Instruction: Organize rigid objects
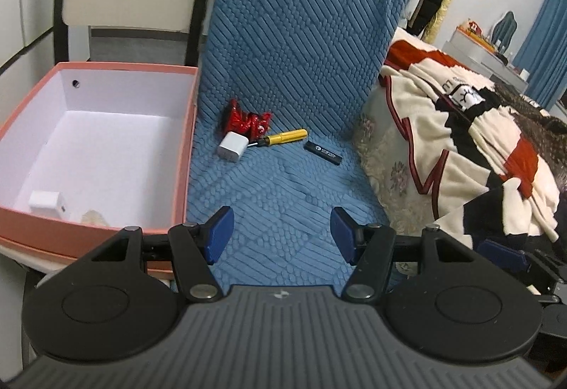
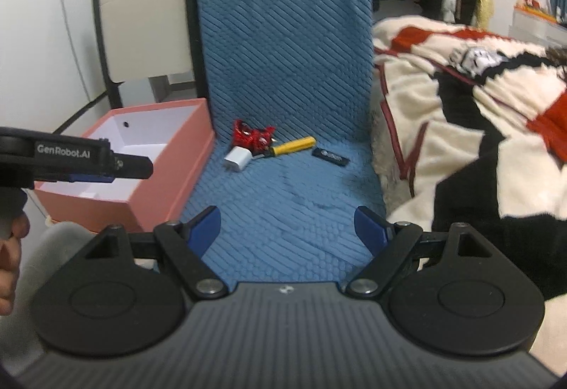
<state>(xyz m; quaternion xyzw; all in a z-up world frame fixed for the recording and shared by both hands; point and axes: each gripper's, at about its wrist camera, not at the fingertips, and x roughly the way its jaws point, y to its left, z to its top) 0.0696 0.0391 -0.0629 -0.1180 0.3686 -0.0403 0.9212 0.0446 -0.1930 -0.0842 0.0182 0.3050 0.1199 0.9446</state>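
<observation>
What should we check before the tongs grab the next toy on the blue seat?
1. Left tongs open and holding nothing: ok.
2. Right tongs open and holding nothing: ok.
3. Pink box open with room inside: ok.
4. White charger free to lift: not ok, it rests against the red toy.
5. Yellow screwdriver and black stick lie apart: ok.

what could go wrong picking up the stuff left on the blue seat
The white charger, red toy and yellow screwdriver lie touching in a cluster, so closing tongs on one may drag or knock the others. The black stick lies flat on the soft ribbed cushion and could slip from the pads. Both tongs, left and right, hang open and close together, and might collide.
</observation>
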